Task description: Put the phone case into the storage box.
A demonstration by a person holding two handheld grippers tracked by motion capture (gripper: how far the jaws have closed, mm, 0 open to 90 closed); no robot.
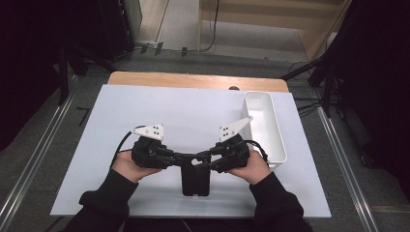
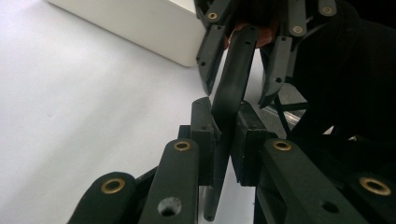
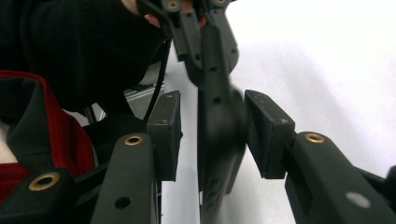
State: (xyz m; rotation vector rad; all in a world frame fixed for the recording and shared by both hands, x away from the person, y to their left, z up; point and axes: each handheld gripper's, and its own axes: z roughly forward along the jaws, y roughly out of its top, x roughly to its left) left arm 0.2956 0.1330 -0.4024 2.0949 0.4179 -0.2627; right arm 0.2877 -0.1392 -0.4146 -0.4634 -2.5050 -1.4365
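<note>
Two sleeved forearms are entering from the bottom edge of the high view, each hand carrying one gripper, and between them one flat black case (image 1: 195,180) is standing on edge at the lower centre of the frame, its foot resting on the white table sheet (image 1: 145,106).

One white sheet is covering most of the wooden tabletop, whose bare strip is showing along the sheet's upper edge. One long white bin (image 1: 278,140) is lying at the right of the sheet, partly hidden behind the right hand.

Left gripper (image 1: 189,157) is pinching the case's upper edge; in the left gripper view its two pads are pressing flat against both faces of the thin black slab (image 2: 229,107).

Right gripper (image 1: 202,158) is reaching in from the other side; in the right gripper view its pads are standing apart from the case (image 3: 219,135), a gap showing on each side, so it is gripping nothing.

Raised lettering is sitting low on the case in the right gripper view, too blurred to read. Both gripper bodies are blending into the dark case in the high view.
</note>
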